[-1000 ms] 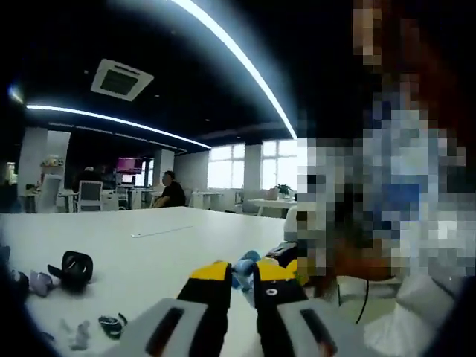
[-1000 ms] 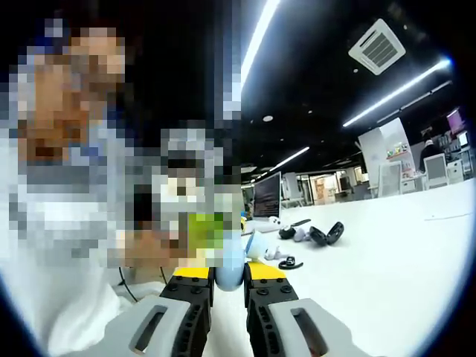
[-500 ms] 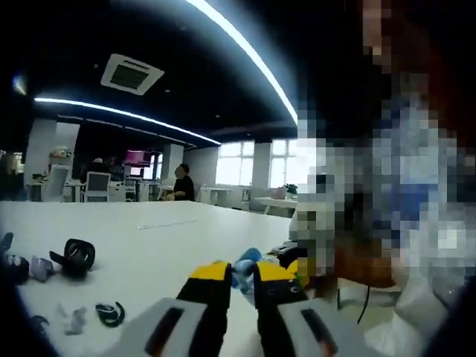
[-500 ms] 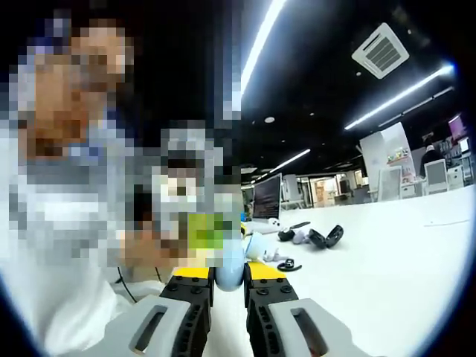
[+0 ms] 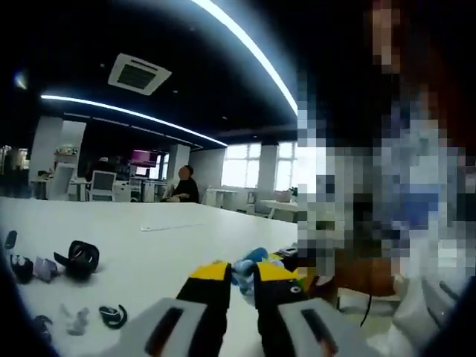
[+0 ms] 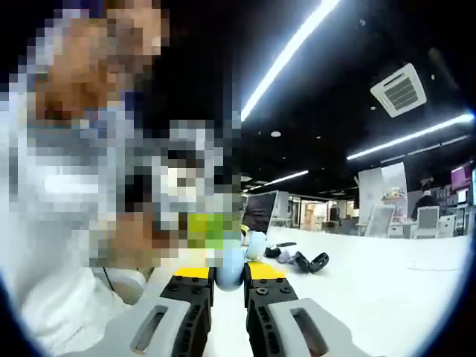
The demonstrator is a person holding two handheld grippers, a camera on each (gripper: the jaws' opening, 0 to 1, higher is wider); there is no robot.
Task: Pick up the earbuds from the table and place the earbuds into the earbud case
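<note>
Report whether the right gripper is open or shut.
Shut on a pale blue object: the right gripper has its jaws pressed against the pale blue object on both sides.

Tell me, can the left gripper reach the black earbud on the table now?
Probably not yet. The left gripper looks shut on a light blue object, while the black earbud lies left of it on the white table.

— Anything different on my right gripper view?
— I've tilted it up; the table (image 6: 387,297) sits lower, and the black earbud beside the jaws is gone from sight.
— Left?
— I've only swung the camera; the black case (image 5: 80,258) slides right.
</note>
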